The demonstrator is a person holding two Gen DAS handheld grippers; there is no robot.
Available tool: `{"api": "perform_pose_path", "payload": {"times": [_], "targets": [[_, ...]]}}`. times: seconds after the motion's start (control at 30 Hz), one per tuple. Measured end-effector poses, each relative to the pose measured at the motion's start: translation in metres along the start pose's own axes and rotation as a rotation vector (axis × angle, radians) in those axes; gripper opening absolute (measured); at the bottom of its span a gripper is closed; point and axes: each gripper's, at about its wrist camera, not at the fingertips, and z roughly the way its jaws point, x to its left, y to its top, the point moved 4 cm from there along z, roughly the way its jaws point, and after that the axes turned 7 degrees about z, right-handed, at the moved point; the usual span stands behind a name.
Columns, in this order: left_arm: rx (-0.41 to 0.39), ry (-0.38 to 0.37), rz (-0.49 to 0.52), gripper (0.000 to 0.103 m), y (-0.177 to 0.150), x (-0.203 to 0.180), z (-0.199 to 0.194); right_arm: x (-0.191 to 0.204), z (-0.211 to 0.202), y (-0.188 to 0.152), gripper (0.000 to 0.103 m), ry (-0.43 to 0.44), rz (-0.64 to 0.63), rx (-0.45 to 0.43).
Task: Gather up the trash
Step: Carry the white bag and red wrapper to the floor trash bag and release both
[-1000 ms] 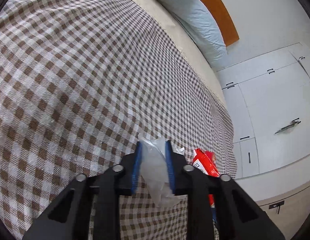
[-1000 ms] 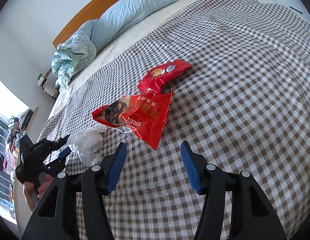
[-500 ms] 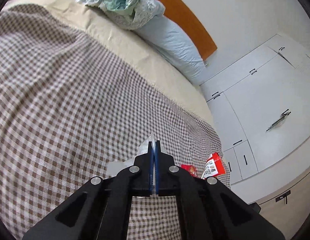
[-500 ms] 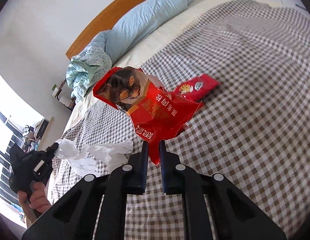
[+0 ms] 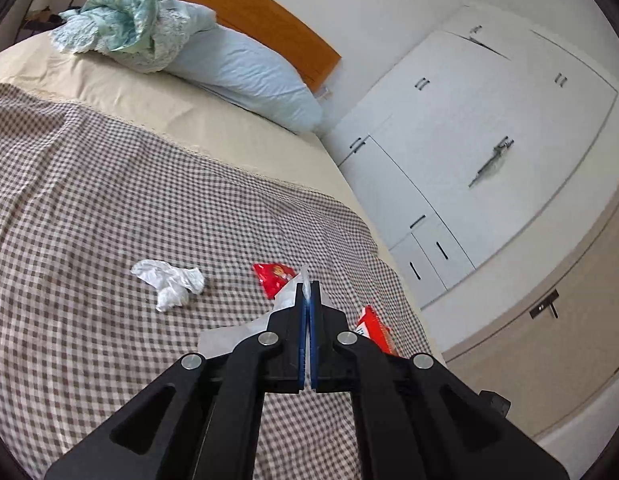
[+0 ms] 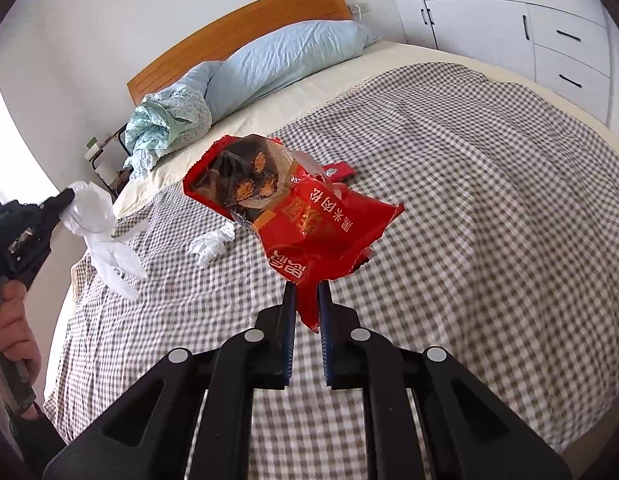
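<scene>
Red foil is what fills my right view: the right gripper has its jaws nearly together, pinched on the bottom corner of a torn-open snack bag, so the bag hangs mouth-away from me, lifted clear of the checked bedspread. I hold it by the corner because that thin edge is all the pads can bite.

My left gripper is fully closed on a thin white plastic wrapper. In its own view only a sliver pokes past the blue pads. The right view, at the left edge of the frame, shows what that one hides: the left gripper in my hand with the wrapper dangling free above the bed.

Trash left on the bedspread: a crumpled white tissue, centre-left of the left frame, and a small red packet just above the closed pads. In the right view the packet is mostly hidden behind the bag. The red strip right of the left jaws is probably the lifted bag, though I can't be certain. No bin shows in either view.
</scene>
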Motion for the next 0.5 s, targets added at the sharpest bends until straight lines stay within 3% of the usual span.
{"api": "perform_pose_path", "payload": {"times": [0.23,0.3,0.37,0.5], "targets": [[0.079,-0.083,0.178,0.0,-0.061,-0.1,-0.011,-0.066,-0.095,-0.069,0.011,-0.093,0.034,-0.042],[0.148,-0.101,0.231,0.0,-0.093,-0.125,-0.008,-0.096,-0.122,-0.093,0.011,-0.134,0.065,-0.036],[0.237,-0.165,0.276,0.0,-0.129,-0.152,-0.004,-0.129,-0.145,-0.12,0.011,-0.173,0.113,-0.021],[0.314,-0.202,0.357,0.0,-0.183,-0.193,-0.002,-0.182,-0.167,-0.184,0.011,-0.212,0.21,0.05]]}}
